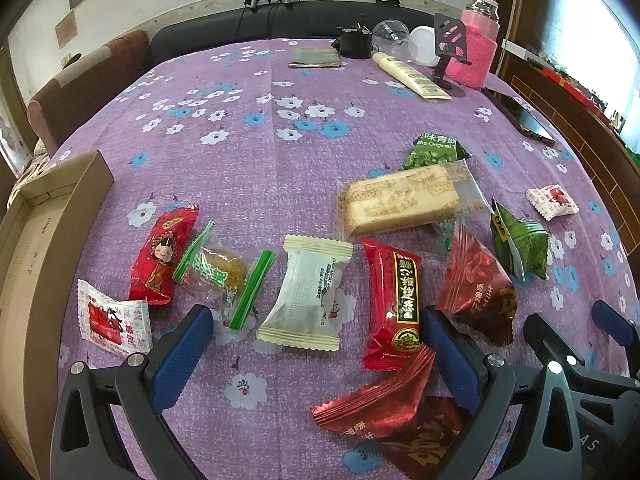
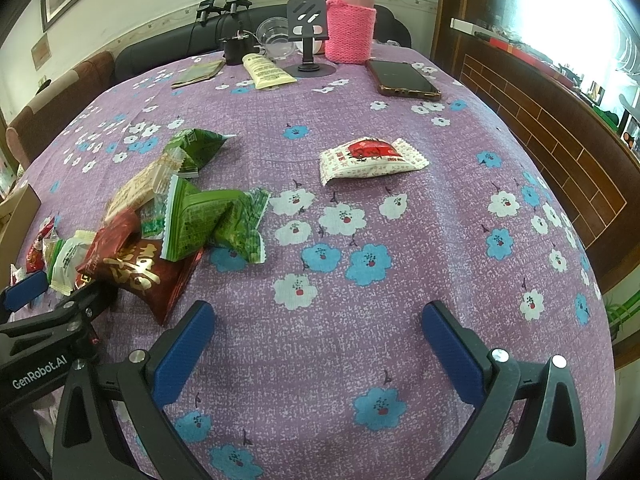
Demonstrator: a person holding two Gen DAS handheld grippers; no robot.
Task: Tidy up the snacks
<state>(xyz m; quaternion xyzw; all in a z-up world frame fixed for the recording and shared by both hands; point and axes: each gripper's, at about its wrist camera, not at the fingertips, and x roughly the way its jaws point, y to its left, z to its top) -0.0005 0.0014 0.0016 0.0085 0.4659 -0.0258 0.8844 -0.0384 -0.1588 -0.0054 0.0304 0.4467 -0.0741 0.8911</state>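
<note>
The left gripper (image 1: 316,344) stood wide apart and empty above the purple floral tablecloth (image 1: 248,152). Between its fingers lay a white snack packet (image 1: 306,292) and a red one with a black label (image 1: 394,304); a cardboard box (image 1: 44,232) sat beyond the left finger. The right gripper (image 2: 318,338) was likewise wide and empty, a white-and-red packet (image 2: 370,158) well ahead of it.

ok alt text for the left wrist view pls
The open left gripper hovers over snack packets scattered on a purple floral tablecloth, with a white packet between its blue fingers. A cardboard box sits at the left edge, and the right gripper shows at lower right.
</note>
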